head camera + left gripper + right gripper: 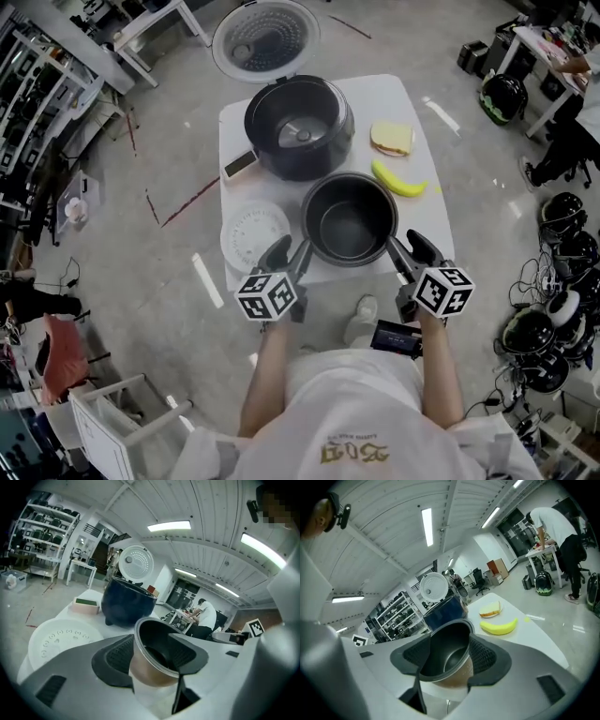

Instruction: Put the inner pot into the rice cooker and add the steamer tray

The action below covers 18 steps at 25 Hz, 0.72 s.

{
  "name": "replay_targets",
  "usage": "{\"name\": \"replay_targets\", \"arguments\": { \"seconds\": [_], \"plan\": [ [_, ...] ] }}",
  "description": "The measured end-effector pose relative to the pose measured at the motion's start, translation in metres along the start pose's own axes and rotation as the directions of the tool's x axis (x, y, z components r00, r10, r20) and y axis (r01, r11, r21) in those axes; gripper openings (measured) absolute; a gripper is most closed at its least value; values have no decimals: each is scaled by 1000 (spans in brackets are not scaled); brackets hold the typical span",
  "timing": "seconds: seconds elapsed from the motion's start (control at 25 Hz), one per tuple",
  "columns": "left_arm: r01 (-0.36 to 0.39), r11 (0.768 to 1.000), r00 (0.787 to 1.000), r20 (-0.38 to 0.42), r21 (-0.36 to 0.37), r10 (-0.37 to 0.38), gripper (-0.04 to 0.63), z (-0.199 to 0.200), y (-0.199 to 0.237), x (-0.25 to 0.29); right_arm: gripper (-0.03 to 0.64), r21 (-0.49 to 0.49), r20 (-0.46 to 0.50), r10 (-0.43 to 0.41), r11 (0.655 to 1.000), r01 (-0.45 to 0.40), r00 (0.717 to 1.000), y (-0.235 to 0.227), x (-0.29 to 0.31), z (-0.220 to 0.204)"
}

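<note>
Head view, biggest thing first: what fills the middle?

– A white square table (417, 103), with everything else set on it.

– Where is the cooker?

– The dark round rice cooker (298, 127) sits at the table's 11 o'clock. Its white perforated lid (265, 39) is thrown open past the far edge at 12 o'clock, and the metal heating plate (302, 134) shows at the bottom of its well.

– And the pot?

– The black non-stick inner pot (349, 220), bronze on the outside, stands upright on the table at 5 o'clock, by the near edge and just beside the cooker.

– The tray?

– The white round perforated steamer tray (253, 234) lies flat at 8 o'clock, near the pot but apart from it.

– What about the tools?

– The left gripper (289, 248) is at the pot's 8 o'clock and the right gripper (410, 246) at its 4 o'clock. In the left gripper view and the right gripper view alike, the jaws stand apart with the pot framed in the gap ahead, and the pads clamp nothing. I cannot tell whether an inner fingertip brushes the pot's wall.

– Anything smaller?

– A yellow banana (398, 180) at 3 o'clock, a white-bread sandwich (392, 138) at 2 o'clock, and a small pink box (241, 165) with a green top at 9 o'clock, just beside the cooker.
</note>
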<state>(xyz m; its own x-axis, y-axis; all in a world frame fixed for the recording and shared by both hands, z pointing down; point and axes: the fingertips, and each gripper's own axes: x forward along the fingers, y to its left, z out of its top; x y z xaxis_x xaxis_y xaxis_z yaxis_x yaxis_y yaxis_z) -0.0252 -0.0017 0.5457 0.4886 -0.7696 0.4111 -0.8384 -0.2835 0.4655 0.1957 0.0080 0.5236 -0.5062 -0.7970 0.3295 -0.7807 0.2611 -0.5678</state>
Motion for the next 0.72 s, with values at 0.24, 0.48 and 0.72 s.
{"name": "replay_targets", "arguments": {
  "seconds": [0.24,0.48,0.72],
  "plan": [
    [-80,993,997,1,-85,80,241,-12,8,24,250,63,-51,34,998,-30,998,-41,23,3],
    [-134,979,991,-5,-156,135,232,-17,25,26,233,116,-117,77,991,-63,990,-46,48,-1],
    [-150,972,989,-24,-178,148,222,-21,28,41,213,178,-152,92,982,-65,984,-56,60,-8]
  ]
}}
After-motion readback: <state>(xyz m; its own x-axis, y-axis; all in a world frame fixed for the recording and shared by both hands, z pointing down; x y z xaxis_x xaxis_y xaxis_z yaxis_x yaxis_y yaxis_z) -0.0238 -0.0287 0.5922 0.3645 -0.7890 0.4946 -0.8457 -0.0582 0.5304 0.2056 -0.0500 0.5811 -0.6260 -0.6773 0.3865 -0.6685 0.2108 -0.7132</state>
